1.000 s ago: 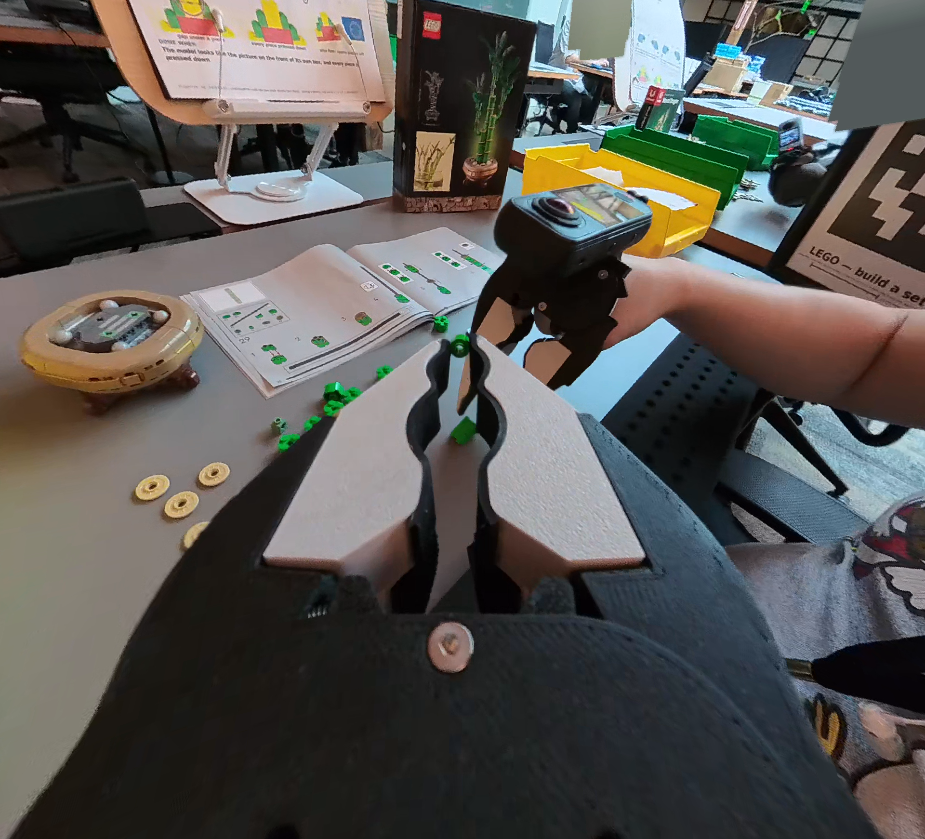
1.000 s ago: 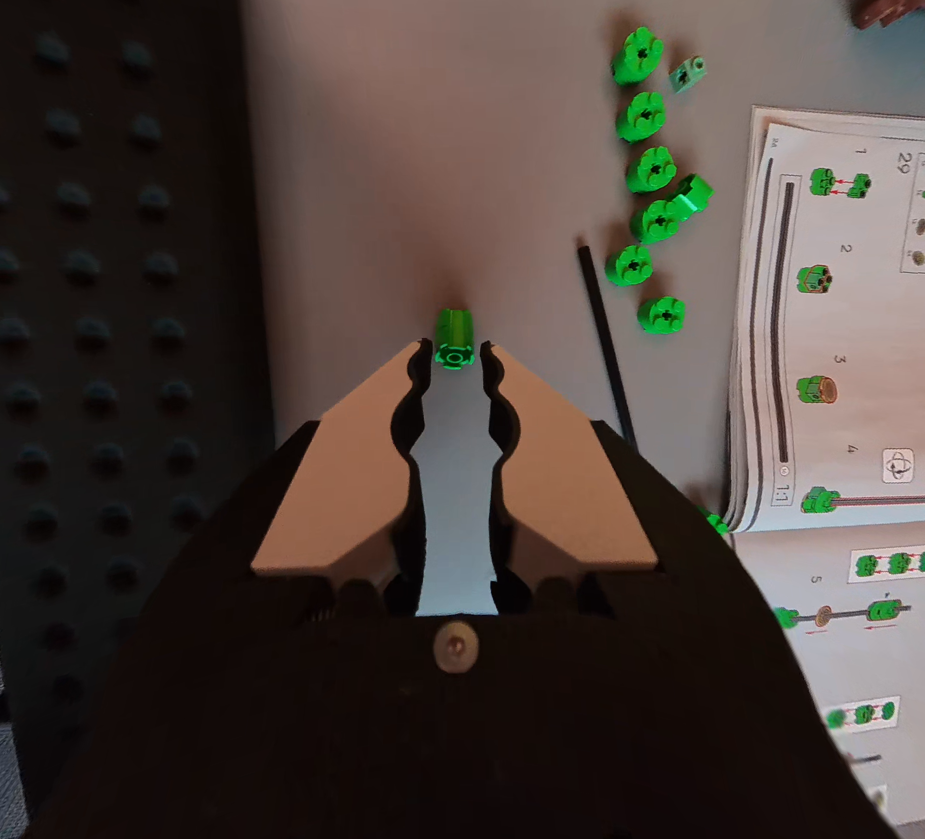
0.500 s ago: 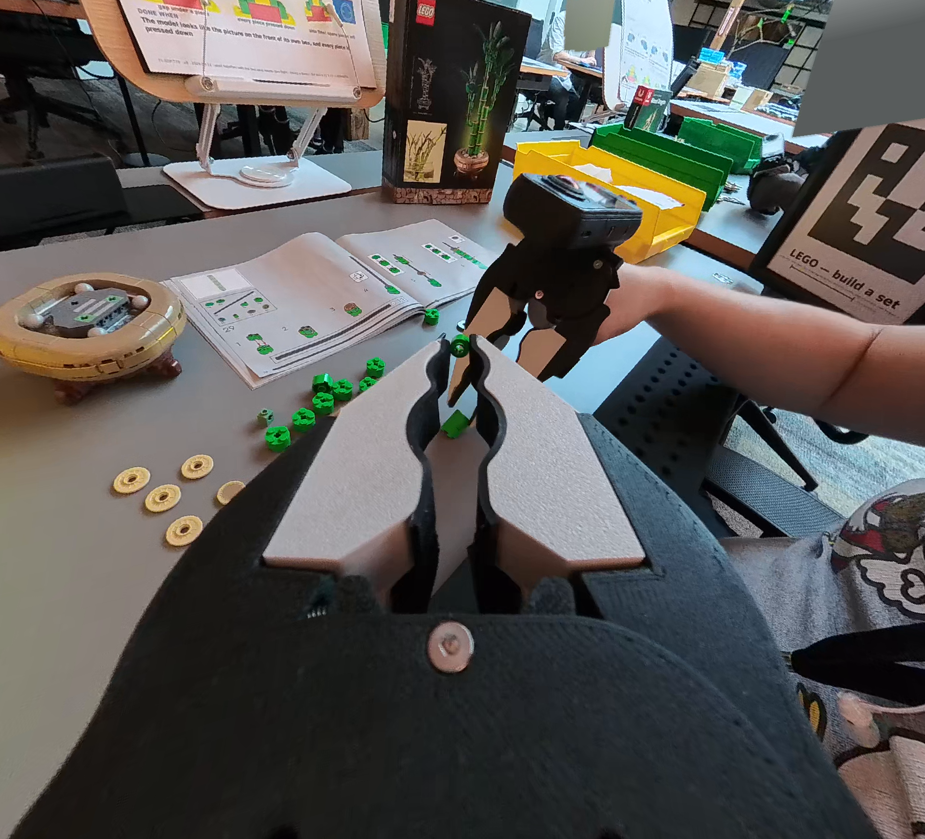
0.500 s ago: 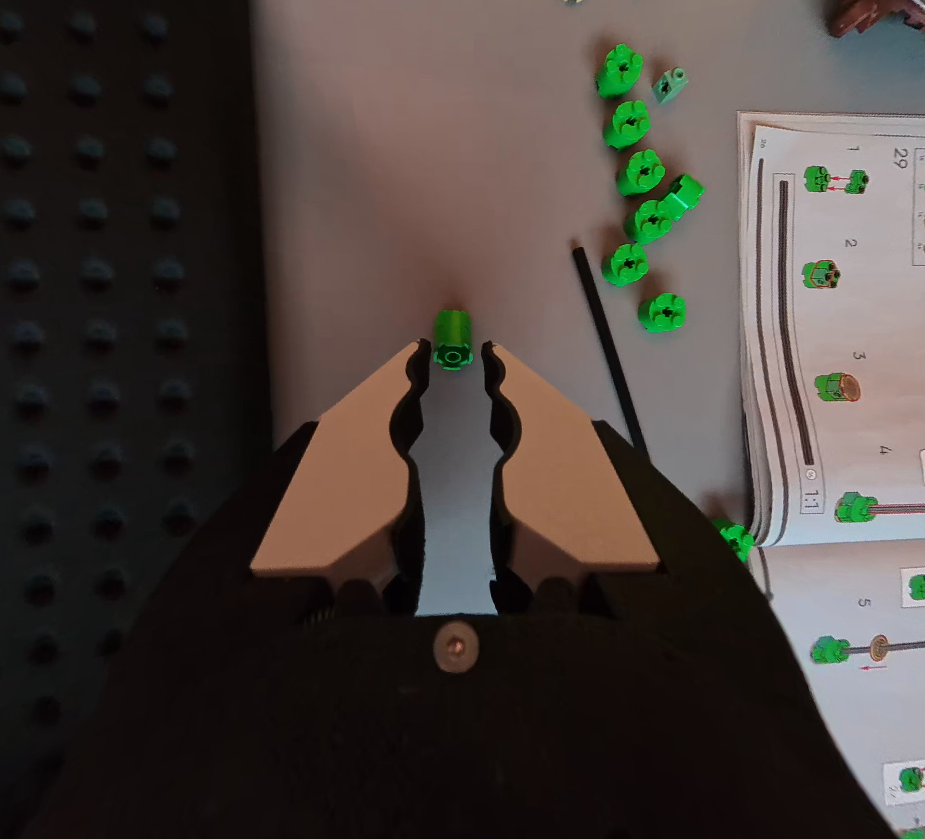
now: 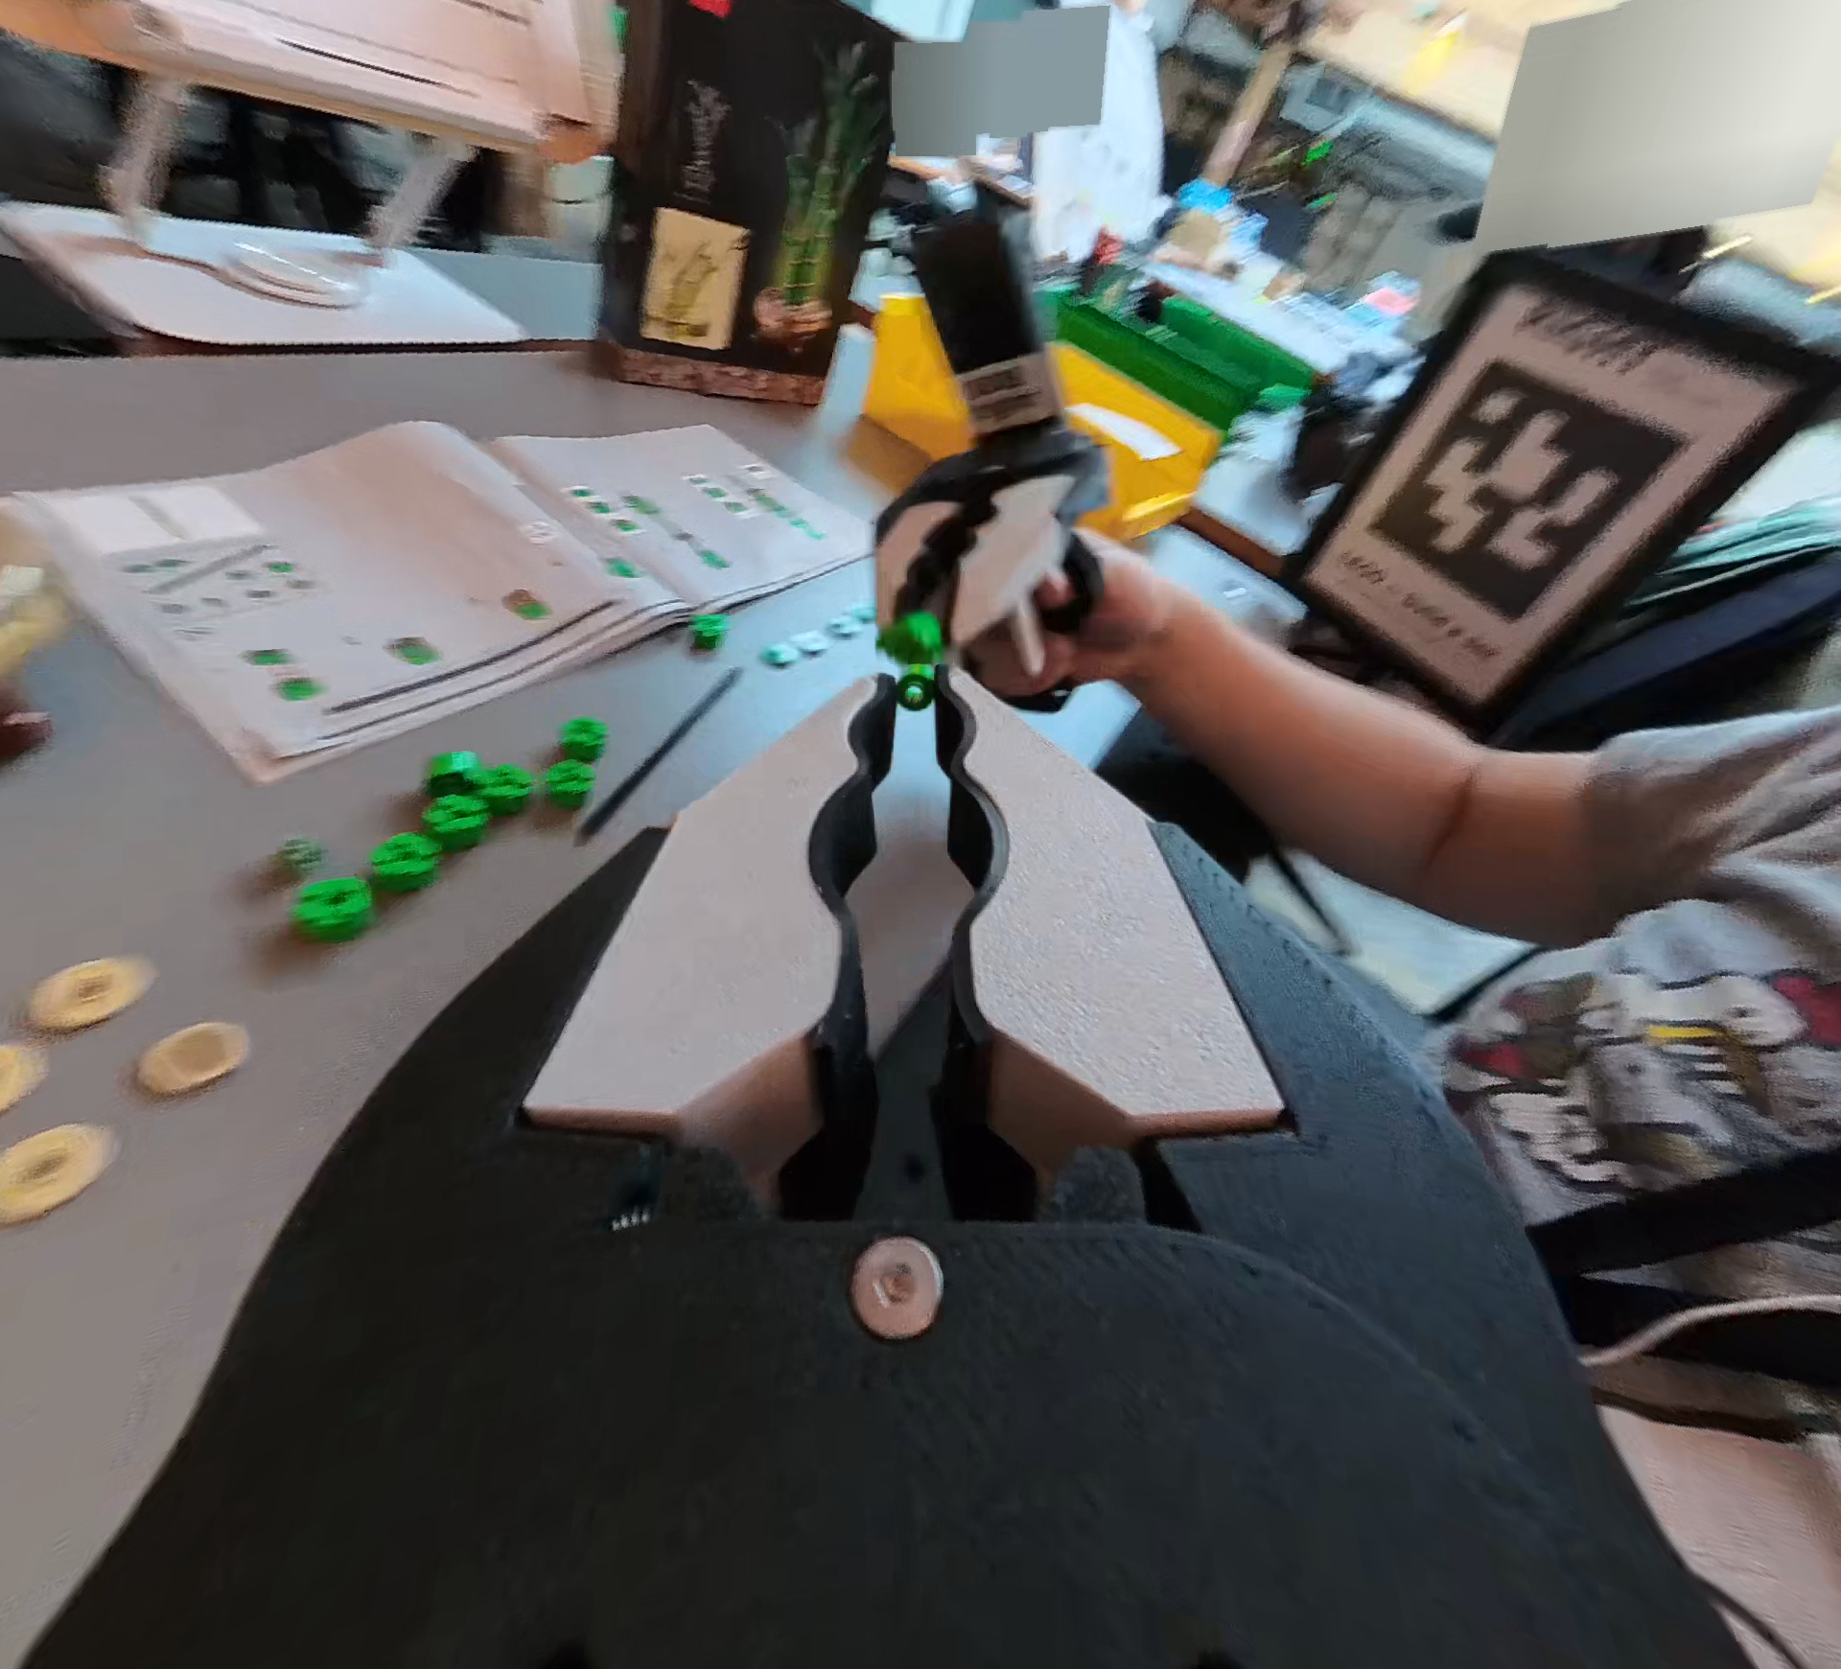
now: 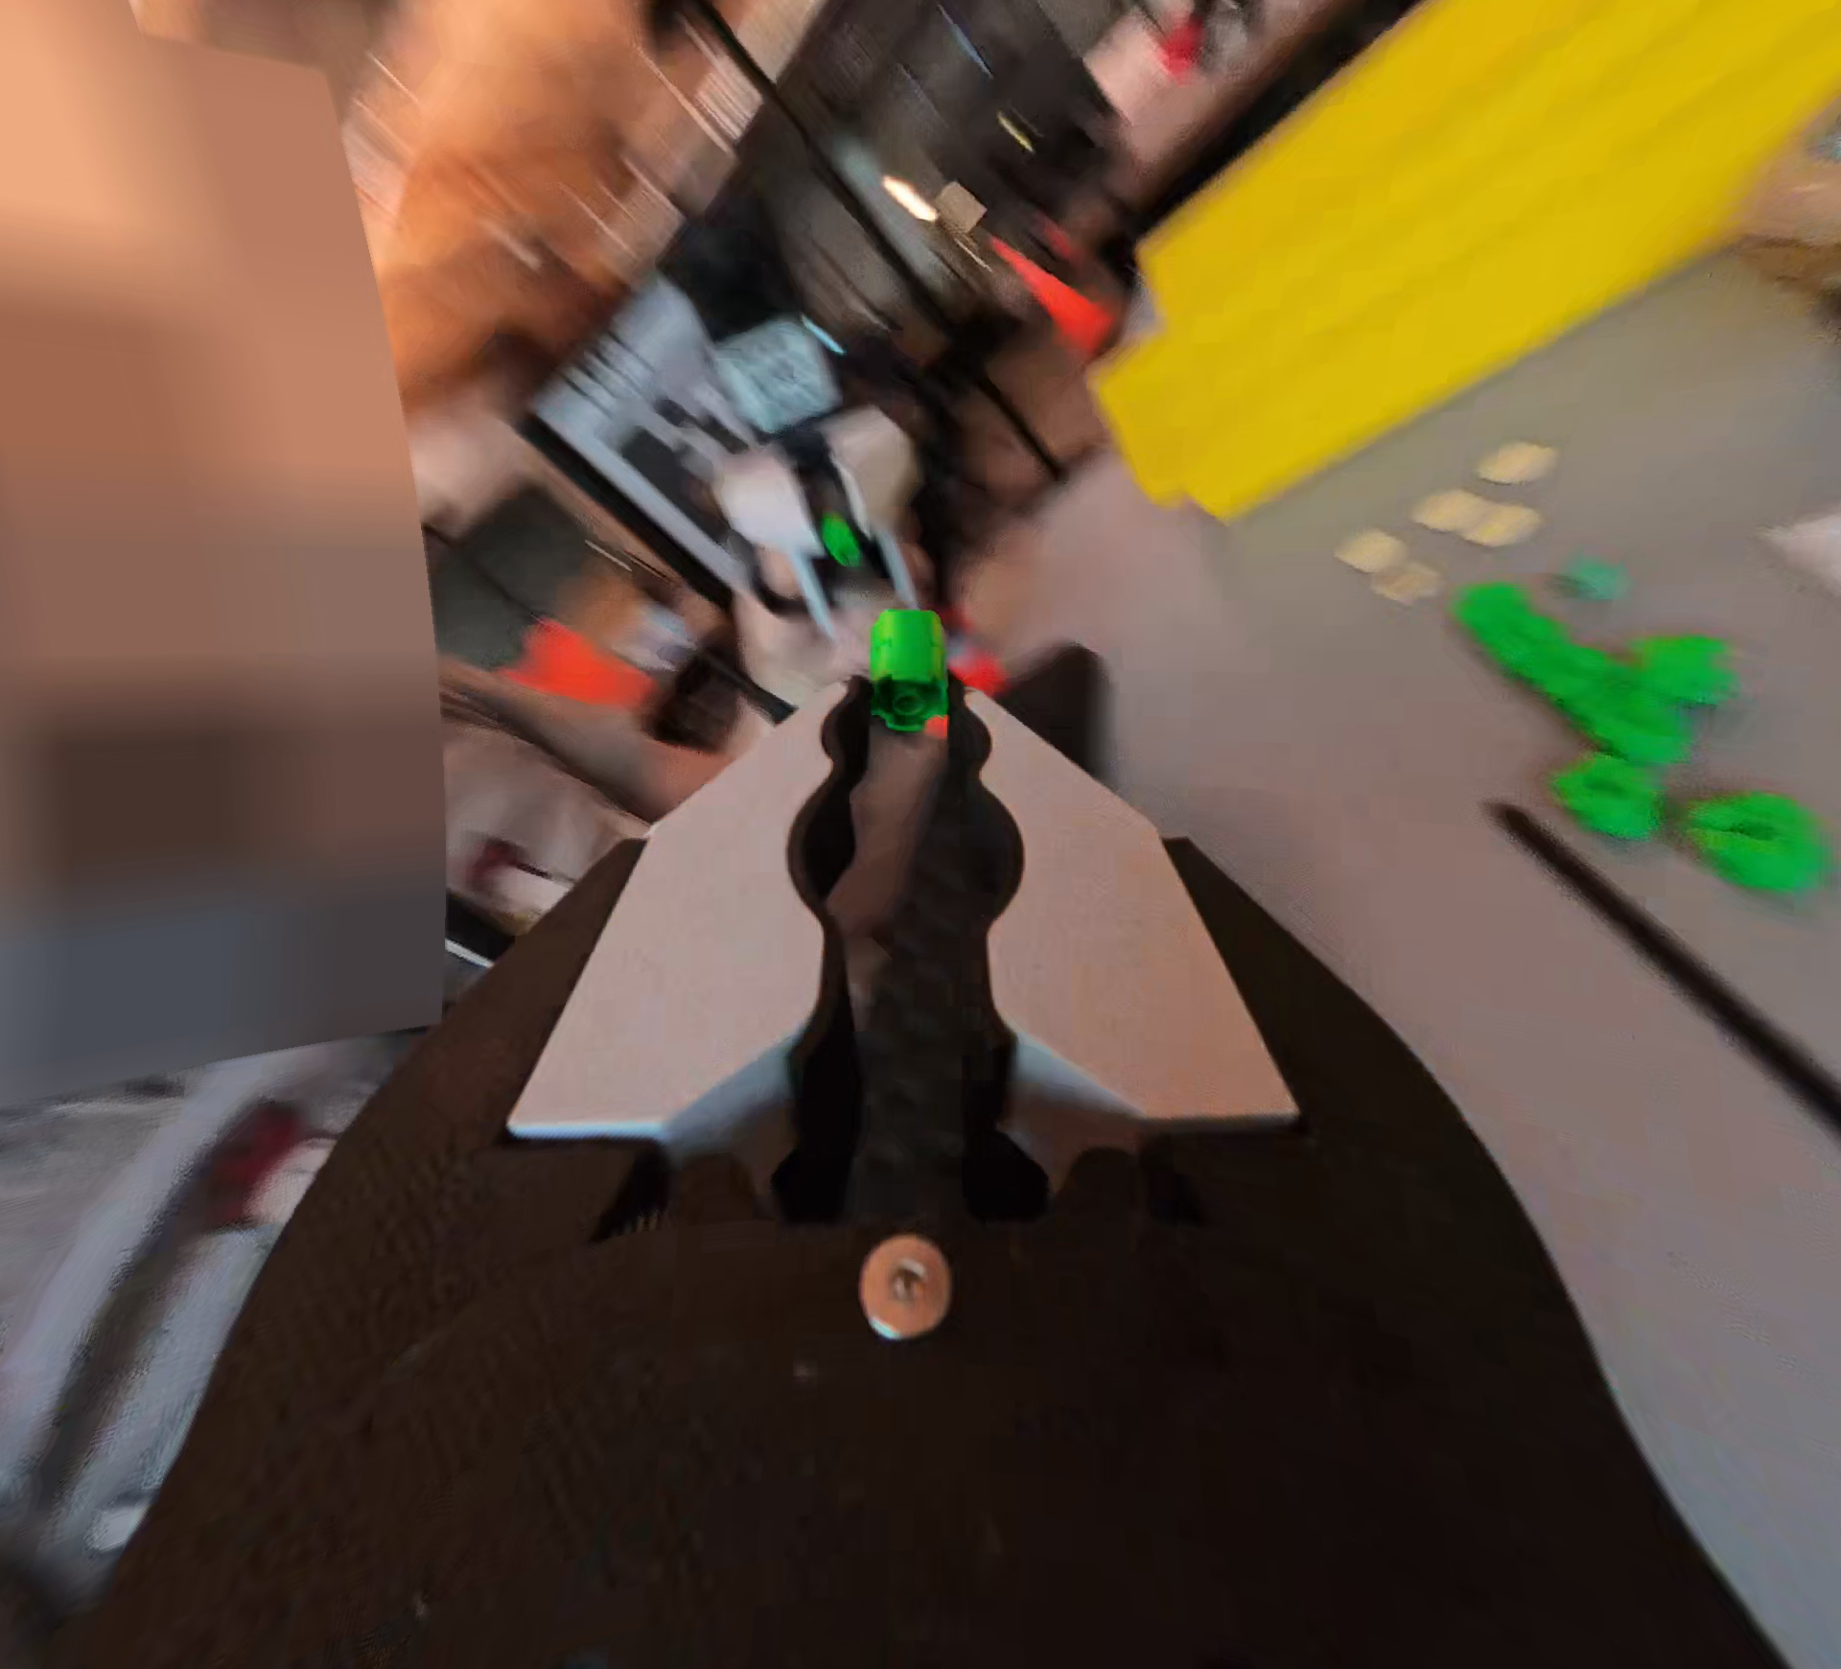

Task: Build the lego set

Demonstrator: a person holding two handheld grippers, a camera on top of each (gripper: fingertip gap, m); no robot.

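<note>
In the left wrist view my left gripper (image 5: pixel 912 693) is shut on a small green round piece (image 5: pixel 914 691), held above the table. Just beyond it my right gripper (image 5: pixel 921 625), held in a person's hand, is shut on a green round brick (image 5: pixel 909 637). The two pieces are nearly touching. In the blurred right wrist view my right gripper (image 6: pixel 905 697) grips the green round brick (image 6: pixel 905 665) at its tips, off the table. The left gripper (image 6: pixel 837 541) shows small and blurred beyond it with a green piece.
Several loose green round bricks (image 5: pixel 448 814), a thin black axle (image 5: pixel 662 750) and tan round tiles (image 5: pixel 189 1058) lie on the grey table at the left. An open instruction booklet (image 5: pixel 398 546), the set's box (image 5: pixel 747 157) and a yellow bin (image 5: pixel 1126 426) stand behind. My hands' fingertips stand some 7 centimetres from each other.
My right gripper closed on the green round brick, lifted it off the table and swung up to meet the left gripper. My left gripper rose slightly with its small piece.
</note>
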